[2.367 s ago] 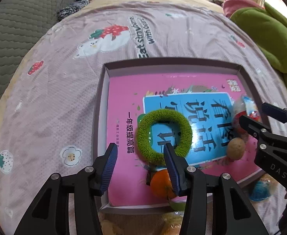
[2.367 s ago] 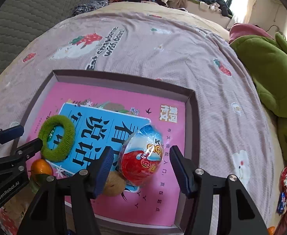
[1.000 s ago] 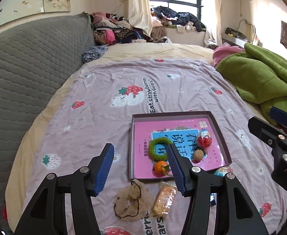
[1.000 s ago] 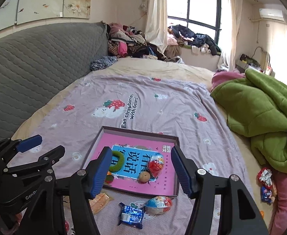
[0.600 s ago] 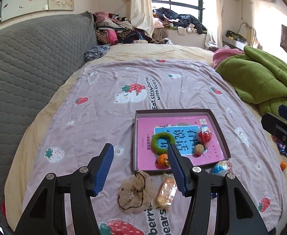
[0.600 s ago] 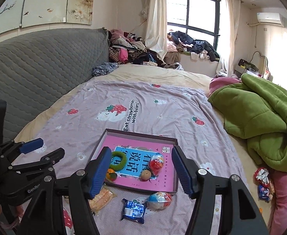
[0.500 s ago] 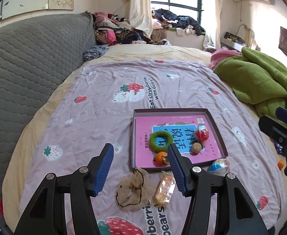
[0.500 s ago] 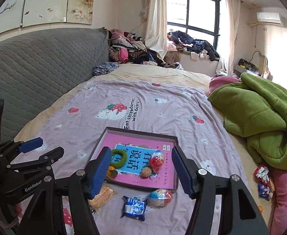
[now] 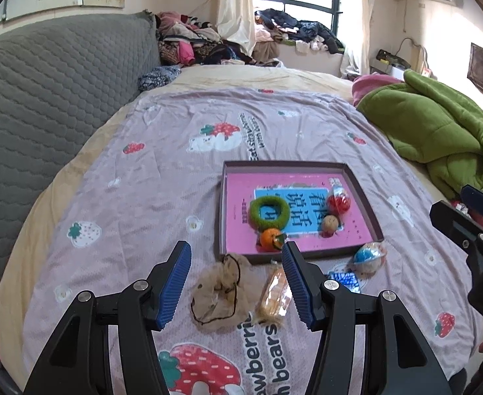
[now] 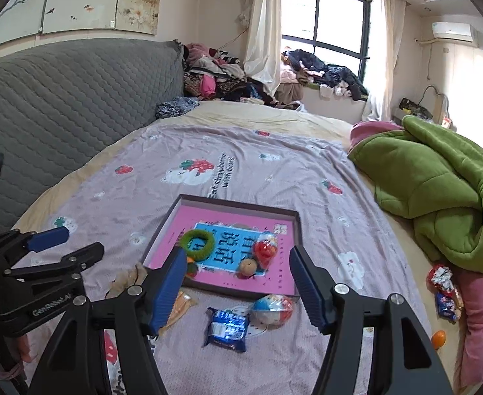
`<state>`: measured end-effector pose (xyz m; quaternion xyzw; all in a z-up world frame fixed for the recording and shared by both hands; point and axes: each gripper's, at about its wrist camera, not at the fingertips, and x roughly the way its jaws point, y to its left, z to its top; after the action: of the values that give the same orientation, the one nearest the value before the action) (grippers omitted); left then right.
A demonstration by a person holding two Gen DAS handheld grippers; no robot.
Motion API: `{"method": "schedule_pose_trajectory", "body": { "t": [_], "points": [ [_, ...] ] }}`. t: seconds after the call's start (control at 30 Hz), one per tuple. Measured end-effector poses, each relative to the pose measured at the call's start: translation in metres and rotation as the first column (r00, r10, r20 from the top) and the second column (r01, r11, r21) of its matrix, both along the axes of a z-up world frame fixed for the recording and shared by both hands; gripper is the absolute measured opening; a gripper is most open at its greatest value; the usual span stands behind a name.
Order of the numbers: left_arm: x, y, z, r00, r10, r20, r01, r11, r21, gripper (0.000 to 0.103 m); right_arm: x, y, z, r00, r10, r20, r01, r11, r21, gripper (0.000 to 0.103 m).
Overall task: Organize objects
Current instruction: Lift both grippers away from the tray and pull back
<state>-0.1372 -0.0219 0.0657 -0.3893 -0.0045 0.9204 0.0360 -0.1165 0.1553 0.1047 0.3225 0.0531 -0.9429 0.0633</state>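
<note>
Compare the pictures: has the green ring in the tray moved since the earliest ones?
No. The green ring lies over the blue title panel's left end on the pink book, with the orange just below.

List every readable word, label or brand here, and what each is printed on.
"GenRobot.AI": left gripper body.
"berries", "bears": bedsheet, cut off by the frame.
Large Chinese characters: book cover in the tray, too distorted to read.
Blue snack packet: print too blurred.
</note>
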Motion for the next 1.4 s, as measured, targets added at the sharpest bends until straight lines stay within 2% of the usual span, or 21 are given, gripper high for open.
{"method": "schedule_pose_trajectory", "body": {
  "t": [0.5,1.4],
  "points": [
    [0.019,0.0,-0.02,0.999,-0.015,0.039,0.014,0.999,0.037,0.059,0.012,-0.009,-0.021,0.999,0.023,0.039,-0.022,0.999,-0.029,0.064],
    [0.032,-0.005,-0.064,0.995,-0.003,0.103,0.0,1.0,0.027,0.059,0.025,-0.008,-0.069,0.992,0.019,0.126,-0.014,0.999,-0.036,0.064]
  ]
}}
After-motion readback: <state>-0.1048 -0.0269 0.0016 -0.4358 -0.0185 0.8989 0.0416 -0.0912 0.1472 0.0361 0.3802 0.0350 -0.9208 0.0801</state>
